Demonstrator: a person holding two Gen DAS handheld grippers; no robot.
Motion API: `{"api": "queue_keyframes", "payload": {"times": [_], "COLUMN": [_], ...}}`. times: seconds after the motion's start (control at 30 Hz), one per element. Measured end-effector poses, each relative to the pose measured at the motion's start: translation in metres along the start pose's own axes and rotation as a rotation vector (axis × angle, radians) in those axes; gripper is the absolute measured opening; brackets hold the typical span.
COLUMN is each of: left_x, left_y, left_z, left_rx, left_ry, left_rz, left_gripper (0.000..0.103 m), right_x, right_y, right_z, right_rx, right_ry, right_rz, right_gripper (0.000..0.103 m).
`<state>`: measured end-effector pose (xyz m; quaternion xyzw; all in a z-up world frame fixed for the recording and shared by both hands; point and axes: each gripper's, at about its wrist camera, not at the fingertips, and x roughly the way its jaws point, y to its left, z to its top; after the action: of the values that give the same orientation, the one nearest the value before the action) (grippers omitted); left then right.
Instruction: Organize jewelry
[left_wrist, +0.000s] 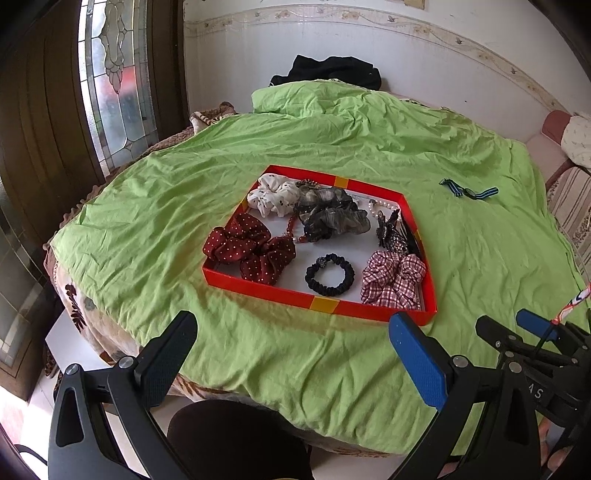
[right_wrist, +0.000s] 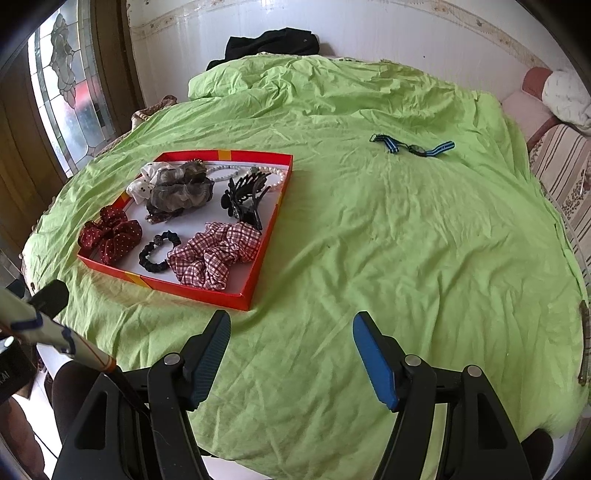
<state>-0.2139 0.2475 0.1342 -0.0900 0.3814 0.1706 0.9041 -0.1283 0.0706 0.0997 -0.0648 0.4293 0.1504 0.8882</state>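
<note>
Two grippers hang over the near edge of a round table draped in a green cloth (right_wrist: 369, 240), and neither holds anything: the left gripper (left_wrist: 291, 354) has its jaws spread wide with only cloth between them, and the right gripper (right_wrist: 291, 354) likewise stands apart and empty. Nearly all the accessories already lie in the shallow red tray (left_wrist: 321, 303) toward the left of the table: a white scrunchie (left_wrist: 275, 197), a grey scrunchie (left_wrist: 328, 212), a dark red dotted scrunchie (left_wrist: 251, 245), a checked scrunchie (left_wrist: 391, 277), a small black hair tie (left_wrist: 329, 275), a black claw clip (right_wrist: 245, 199) and a string of pearls (right_wrist: 273, 173) at the far side. One piece is left out: a blue striped strap (right_wrist: 413, 146), seemingly a watch band, lying flat on the cloth well apart from the tray, toward the far right. The sorting looks close to done, with this last item the likely one to fetch. It sits nearer the right gripper's side, so the next move probably calls for a long reach across the table, a low approach, and a pinch on the thin band without bunching up the wrinkled cloth beneath, then a carry back to a bare patch of the tray floor.
</note>
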Motion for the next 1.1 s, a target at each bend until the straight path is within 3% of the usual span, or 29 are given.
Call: {"api": "queue_keyframes", "payload": {"times": [1.1], "left_x": [0.001], "left_y": [0.017], "left_z": [-0.006], "left_rx": [-0.038], "left_ry": [0.019], "left_rz": [-0.031], "left_gripper": [0.103], "right_x": [-0.014], "right_y": [0.016], "right_z": [0.0], "right_rx": [-0.039], "right_ry": [-0.032], "right_rz": [-0.024], "right_gripper": [0.077]}}
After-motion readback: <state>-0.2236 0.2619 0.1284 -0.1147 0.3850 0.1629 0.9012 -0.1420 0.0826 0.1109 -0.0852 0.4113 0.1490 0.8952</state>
